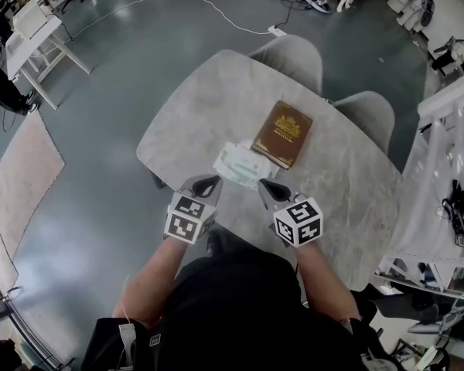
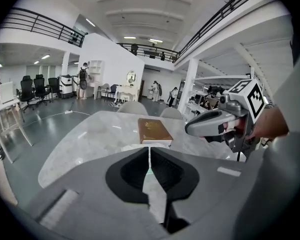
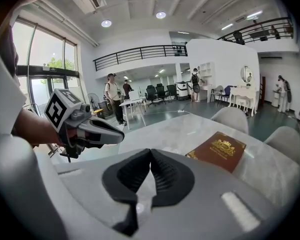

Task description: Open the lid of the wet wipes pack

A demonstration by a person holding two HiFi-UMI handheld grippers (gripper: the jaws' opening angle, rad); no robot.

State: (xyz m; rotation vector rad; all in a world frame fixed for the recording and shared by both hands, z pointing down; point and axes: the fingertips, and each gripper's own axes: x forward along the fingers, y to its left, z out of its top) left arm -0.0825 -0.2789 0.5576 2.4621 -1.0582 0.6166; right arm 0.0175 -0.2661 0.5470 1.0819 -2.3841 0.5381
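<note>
The wet wipes pack, white with pale green print, lies flat on the grey marble table, its far end next to a brown book. My left gripper hovers just short of the pack's near left corner, jaws shut and empty. Level with it, the right gripper is at the pack's near right corner, also shut with nothing held. In the left gripper view the right gripper shows at right and the book lies ahead; the pack is mostly hidden behind the jaws. The right gripper view shows the left gripper and the book.
Two grey chairs stand at the table's far side. The person's lap and forearms fill the near edge. A clear-covered rack stands to the right, and a white desk to the far left on the grey floor.
</note>
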